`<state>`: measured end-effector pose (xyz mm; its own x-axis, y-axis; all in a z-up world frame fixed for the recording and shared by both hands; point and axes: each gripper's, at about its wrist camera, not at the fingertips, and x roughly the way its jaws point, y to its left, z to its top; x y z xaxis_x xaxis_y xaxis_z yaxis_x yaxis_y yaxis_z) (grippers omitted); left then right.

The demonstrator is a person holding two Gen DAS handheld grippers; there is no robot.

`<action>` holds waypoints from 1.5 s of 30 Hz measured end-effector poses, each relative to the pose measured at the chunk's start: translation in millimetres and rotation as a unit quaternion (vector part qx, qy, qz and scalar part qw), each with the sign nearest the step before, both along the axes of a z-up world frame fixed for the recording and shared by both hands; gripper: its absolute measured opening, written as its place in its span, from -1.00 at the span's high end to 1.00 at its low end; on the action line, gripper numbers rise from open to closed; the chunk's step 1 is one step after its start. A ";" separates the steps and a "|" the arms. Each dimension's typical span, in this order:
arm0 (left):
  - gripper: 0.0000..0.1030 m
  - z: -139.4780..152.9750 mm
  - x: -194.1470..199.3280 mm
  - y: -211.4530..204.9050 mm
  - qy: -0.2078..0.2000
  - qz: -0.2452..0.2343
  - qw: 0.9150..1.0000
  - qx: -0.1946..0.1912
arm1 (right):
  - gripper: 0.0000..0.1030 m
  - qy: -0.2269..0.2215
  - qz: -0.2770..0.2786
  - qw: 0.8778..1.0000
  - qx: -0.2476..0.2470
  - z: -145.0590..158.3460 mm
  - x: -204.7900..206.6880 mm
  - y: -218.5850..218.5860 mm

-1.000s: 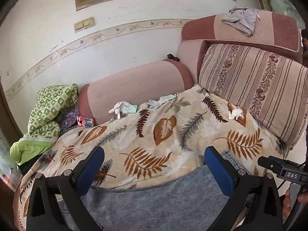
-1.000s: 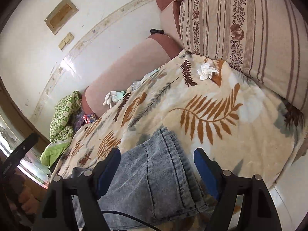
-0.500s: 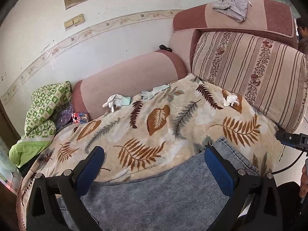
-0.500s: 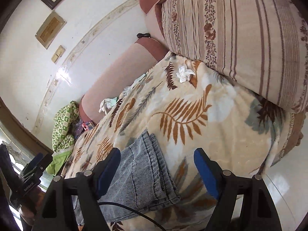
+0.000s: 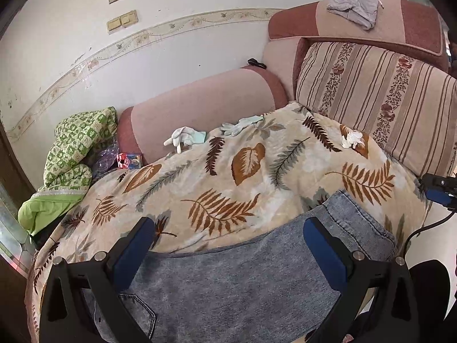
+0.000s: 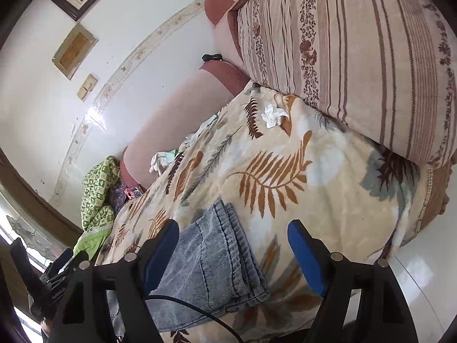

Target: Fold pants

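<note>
Grey-blue denim pants [image 5: 242, 280] lie flat along the front of a leaf-print blanket [image 5: 228, 183] on a sofa. My left gripper [image 5: 228, 237] hovers over the pants' middle, jaws wide apart, nothing between the blue pads. In the right wrist view the pants' hem end [image 6: 217, 257] lies doubled on the blanket. My right gripper [image 6: 232, 241] stands open above that hem, its left pad over the denim, its right pad over bare blanket. At the right edge of the left wrist view, part of the right gripper [image 5: 440, 188] shows.
A striped cushion [image 5: 380, 97] and a pink bolster [image 5: 205, 105] back the sofa. White gloves [image 5: 185, 140], a crumpled tissue [image 5: 352, 138] and a small box [image 5: 130, 160] lie on or near the blanket. A green quilt [image 5: 71, 160] is piled at left. White floor [image 6: 422, 257] lies right.
The left view has dropped and pulled back, so more of the pants now shows. The right gripper has swung right: the hem, once between its pads, now lies under the left pad.
</note>
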<state>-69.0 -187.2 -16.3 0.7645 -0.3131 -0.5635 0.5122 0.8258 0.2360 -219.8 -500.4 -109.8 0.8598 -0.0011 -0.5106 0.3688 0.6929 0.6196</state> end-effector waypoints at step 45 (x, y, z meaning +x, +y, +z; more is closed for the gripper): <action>-1.00 -17.0 -8.2 -0.5 -0.007 -0.023 0.999 0.045 | -0.58 0.024 0.021 0.999 0.006 -12.3 22.8 13.5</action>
<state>-77.2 -187.6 -33.3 0.7584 -0.2969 -0.5802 0.5459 0.7757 0.3166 -197.0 -487.0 -122.1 0.8339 0.0419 -0.5504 0.3679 0.7011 0.6108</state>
